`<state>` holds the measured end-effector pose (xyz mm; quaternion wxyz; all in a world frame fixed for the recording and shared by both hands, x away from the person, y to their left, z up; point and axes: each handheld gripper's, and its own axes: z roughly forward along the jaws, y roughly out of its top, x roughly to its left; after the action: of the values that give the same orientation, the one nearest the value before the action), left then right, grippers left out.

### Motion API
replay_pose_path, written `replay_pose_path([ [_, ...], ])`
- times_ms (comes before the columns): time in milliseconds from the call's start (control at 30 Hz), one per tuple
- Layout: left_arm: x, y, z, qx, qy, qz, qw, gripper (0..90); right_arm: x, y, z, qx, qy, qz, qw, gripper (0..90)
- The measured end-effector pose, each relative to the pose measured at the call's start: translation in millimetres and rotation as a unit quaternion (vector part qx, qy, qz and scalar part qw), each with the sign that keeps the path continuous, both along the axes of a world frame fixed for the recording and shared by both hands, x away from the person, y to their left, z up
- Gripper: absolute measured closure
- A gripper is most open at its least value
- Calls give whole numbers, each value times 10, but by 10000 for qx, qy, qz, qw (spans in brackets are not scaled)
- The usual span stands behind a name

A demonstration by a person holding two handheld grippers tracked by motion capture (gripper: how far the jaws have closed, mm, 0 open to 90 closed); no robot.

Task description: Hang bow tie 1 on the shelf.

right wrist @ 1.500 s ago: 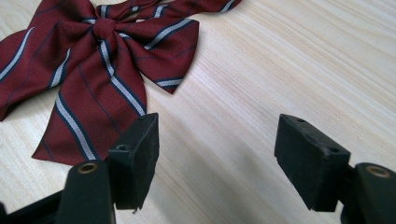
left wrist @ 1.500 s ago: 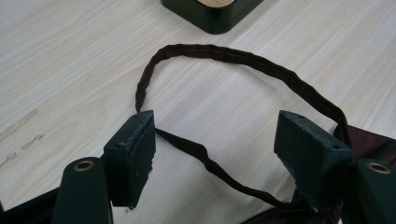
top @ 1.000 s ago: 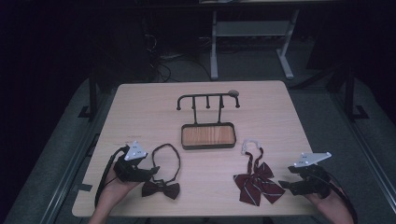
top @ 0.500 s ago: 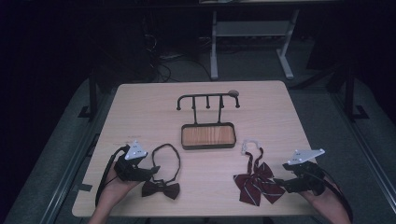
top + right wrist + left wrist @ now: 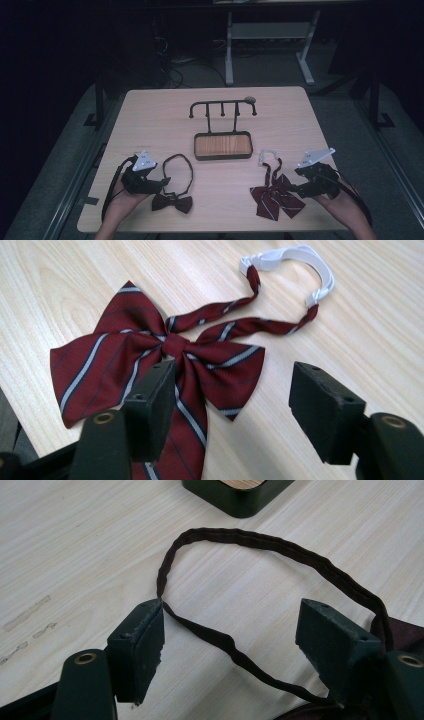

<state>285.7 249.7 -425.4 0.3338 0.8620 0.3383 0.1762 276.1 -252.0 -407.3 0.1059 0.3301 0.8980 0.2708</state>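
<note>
A dark brown bow tie [image 5: 172,203] lies near the table's front left, its thin strap [image 5: 260,542] looped toward the tray. My left gripper [image 5: 162,182] stands open just left of it, and part of the strap runs across the table between its jaws [image 5: 230,645]. A dark red striped bow tie [image 5: 276,196] with a white neck band [image 5: 300,257] lies front right. My right gripper [image 5: 293,189] hovers at its right edge, open; its jaws have just been closing a little. One wing of the red tie [image 5: 150,350] lies below them, untouched.
A black hook rack on a wooden-bottomed tray [image 5: 222,156] stands mid-table, a corner of it [image 5: 240,502] beyond the strap. Bare tabletop stretches around it. The table's front edge runs just below both hands.
My right gripper has moved left toward the red bow tie and lifted slightly. The left gripper and both ties have stayed where they were.
</note>
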Motion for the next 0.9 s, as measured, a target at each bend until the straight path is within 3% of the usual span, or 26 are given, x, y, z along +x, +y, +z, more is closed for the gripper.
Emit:
replay_pose_path([
  [533,-6,9,15,-46,-27,-2,10000,280,273,190,206,-138,128,194,9996,369],
  [900,-9,16,26,-55,-44,22,10000,281,474,209,169,-234,293,180,9991,373],
])
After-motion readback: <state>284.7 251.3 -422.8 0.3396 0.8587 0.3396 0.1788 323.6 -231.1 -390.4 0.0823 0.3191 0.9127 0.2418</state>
